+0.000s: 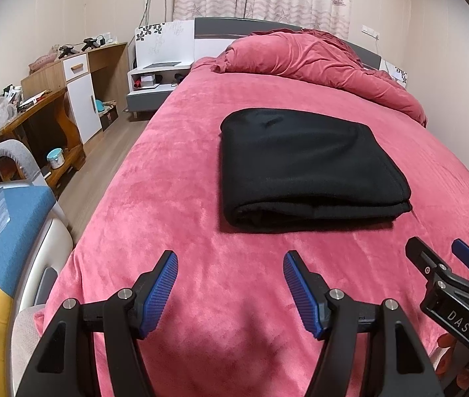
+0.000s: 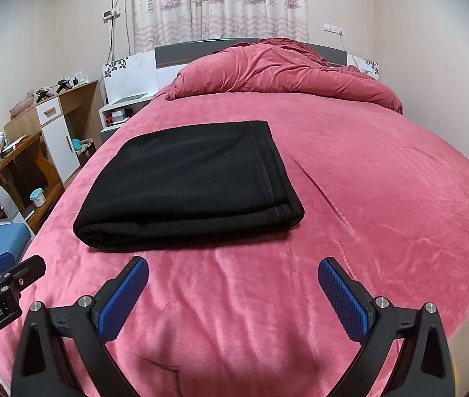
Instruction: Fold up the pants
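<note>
One pink bedspread (image 1: 175, 172), seemingly plush, bedroom.

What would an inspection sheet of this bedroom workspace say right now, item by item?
Surface: bed covered by a pink blanket, lightly creased.
Job's things: black pants folded into a flat rectangle, lying on the blanket.
Clutter: bunched pink duvet at the headboard.
Grippers: left gripper and right gripper both open, empty, short of the pants.
Cables: cord hanging down the wall from a socket.
Surroundings: curtain, nightstand, wooden desk.
</note>
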